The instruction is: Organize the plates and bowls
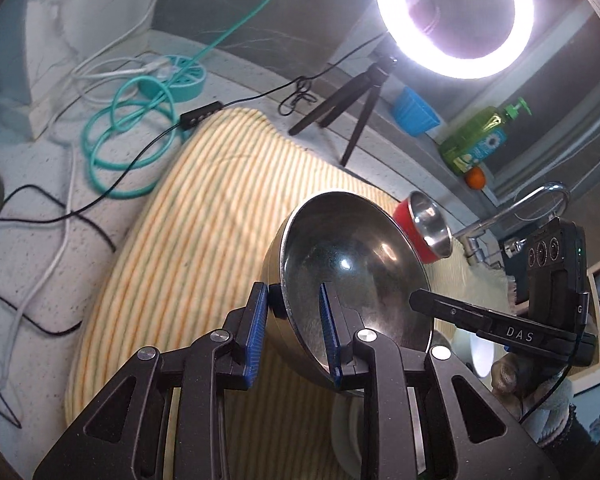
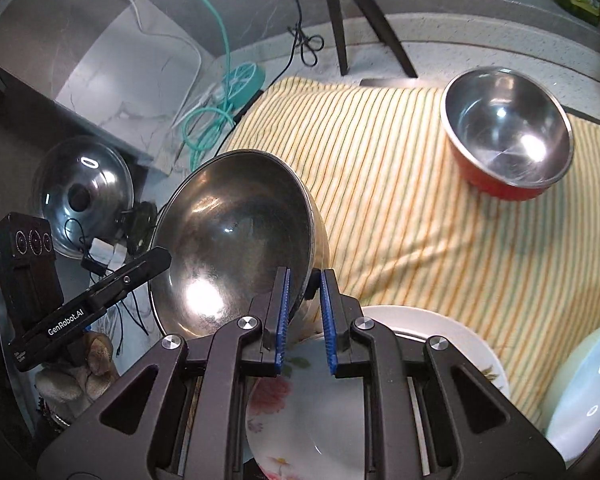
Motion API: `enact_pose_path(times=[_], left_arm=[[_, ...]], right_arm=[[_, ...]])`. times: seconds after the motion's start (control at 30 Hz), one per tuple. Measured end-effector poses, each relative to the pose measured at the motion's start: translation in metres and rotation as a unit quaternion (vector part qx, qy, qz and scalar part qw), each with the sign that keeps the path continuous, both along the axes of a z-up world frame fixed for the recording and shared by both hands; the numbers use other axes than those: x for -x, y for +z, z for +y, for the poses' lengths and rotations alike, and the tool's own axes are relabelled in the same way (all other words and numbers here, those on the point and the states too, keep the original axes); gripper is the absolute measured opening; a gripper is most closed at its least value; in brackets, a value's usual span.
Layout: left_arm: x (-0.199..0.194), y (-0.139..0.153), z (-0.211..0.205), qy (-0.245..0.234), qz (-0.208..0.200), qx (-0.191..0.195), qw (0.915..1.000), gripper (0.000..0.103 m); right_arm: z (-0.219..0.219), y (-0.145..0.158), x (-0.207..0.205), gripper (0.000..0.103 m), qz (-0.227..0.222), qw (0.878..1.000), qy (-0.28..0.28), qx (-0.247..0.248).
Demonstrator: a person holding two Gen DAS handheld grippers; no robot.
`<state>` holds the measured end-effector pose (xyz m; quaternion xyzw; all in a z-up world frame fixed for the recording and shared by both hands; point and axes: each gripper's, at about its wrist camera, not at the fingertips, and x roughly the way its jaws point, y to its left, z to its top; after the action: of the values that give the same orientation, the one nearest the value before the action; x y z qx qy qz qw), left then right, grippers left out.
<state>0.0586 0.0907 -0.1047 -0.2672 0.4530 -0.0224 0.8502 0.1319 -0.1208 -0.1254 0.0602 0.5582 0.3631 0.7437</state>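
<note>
steel bowl [image 1: 352, 280]: left wrist view: large, plain metal, tipped on edge above the striped towel [image 1: 188, 216], hollow facing the camera; it looks carried, not resting.
left gripper [image 1: 296, 324]: left wrist view: jaws nearly closed, pinching the bowl's near-left rim, one blue pad outside the wall and one inside; a rim pinch suits a wall this thin.
right gripper [image 1: 420, 302]: left wrist view: comes in from the right, its black finger reaching the bowl's right rim; a gloved hand [image 1: 508, 376] holds it.
red bowl [image 1: 428, 228]: left wrist view: steel-lined, beyond the steel bowl on the towel's far side, well apart from both grippers.
steel bowl [image 2: 236, 248]: right wrist view: straight ahead and left of the jaws, tilted, above the towel's left edge [image 2: 400, 200].
right gripper [image 2: 304, 316]: right wrist view: jaws almost shut on the bowl's near-right rim, pads on either side of the wall.
left gripper [image 2: 156, 260]: right wrist view: holds the opposite rim; my judgement: two grips steady a wide, slippery bowl.
floral plate [image 2: 312, 408]: right wrist view: below the jaws, on a white plate [image 2: 452, 336]; likely where dishes are stacked.
red bowl [image 2: 508, 148]: right wrist view: upright on the towel, far right, untouched.
</note>
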Motion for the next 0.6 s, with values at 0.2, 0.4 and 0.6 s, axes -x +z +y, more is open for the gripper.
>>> enact_pose_path(times=[0.2,0.4,0.6], left_arm=[[0.017,-0.01,0.012,0.018,0.009,0.002,0.9998,0.023],[0.034,-0.019,0.023,0.034,0.022,0.013,0.9991,0.023],[0.044,-0.025,0.028,0.04,0.031,0.015,0.9986,0.023]], right_arm=[[0.02,-0.013,0.007,0.015,0.006,1.0,0.019,0.01],[0.039,-0.016,0.015,0.015,0.008,0.999,0.041,0.015],[0.049,-0.021,0.021,0.015,0.011,0.998,0.059,0.025]])
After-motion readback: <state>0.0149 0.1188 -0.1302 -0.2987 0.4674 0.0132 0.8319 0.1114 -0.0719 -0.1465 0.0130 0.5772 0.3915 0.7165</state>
